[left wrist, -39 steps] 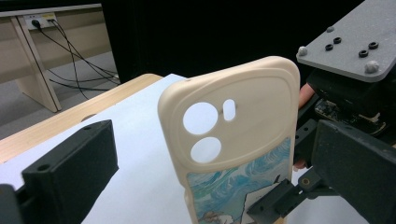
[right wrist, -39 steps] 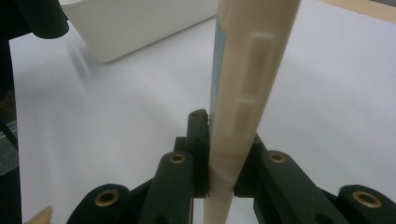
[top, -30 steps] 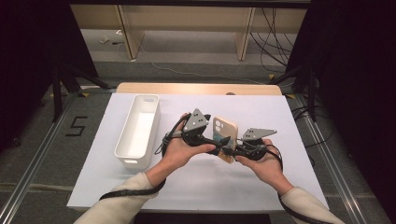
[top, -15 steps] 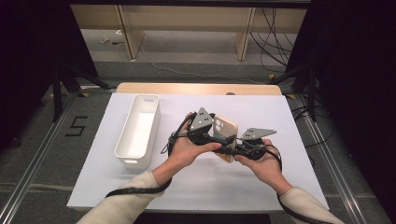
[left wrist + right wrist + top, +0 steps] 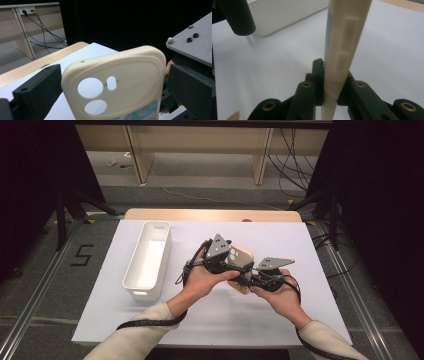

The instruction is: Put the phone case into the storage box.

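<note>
Your right tool (image 5: 329,100) is clenched on the lower edge of the case (image 5: 239,262), holding it up above the white tabletop (image 5: 310,250), right of the bin (image 5: 150,260). Your left tool (image 5: 227,262) straddles the case's camera end, jaws spread on either side; whether its pads press the case you cannot tell.

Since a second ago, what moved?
The left gripper edged toward the phone case, so its jaws now straddle the case's top. Unchanged: the right gripper clamps the case's lower edge; the white bin sits on the table.
</note>
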`<state>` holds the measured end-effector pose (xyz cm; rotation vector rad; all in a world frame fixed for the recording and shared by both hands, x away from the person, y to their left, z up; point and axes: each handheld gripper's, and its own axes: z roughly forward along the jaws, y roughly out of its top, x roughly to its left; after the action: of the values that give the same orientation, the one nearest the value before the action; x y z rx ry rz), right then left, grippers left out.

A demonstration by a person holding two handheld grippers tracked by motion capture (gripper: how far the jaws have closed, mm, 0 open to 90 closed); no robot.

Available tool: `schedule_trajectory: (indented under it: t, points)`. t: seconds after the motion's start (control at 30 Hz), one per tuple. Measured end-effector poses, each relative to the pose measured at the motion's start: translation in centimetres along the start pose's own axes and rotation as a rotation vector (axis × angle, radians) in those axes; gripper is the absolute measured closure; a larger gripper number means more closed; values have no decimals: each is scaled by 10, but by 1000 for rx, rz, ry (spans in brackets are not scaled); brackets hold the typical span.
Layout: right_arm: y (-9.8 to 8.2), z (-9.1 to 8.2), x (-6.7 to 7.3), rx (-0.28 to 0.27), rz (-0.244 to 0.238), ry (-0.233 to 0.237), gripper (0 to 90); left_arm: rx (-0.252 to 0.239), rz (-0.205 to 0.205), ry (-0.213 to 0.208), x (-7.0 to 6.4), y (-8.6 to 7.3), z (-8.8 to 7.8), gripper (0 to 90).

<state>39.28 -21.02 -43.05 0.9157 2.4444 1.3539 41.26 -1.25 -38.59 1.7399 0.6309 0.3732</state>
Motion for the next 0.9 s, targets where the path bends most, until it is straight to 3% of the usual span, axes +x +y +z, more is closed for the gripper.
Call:
schedule_trajectory:
  t: [0.9]
  points:
    - [-1, 2, 0, -20, 5, -11, 798, -7, -32, -2, 1, 0, 1, 98]
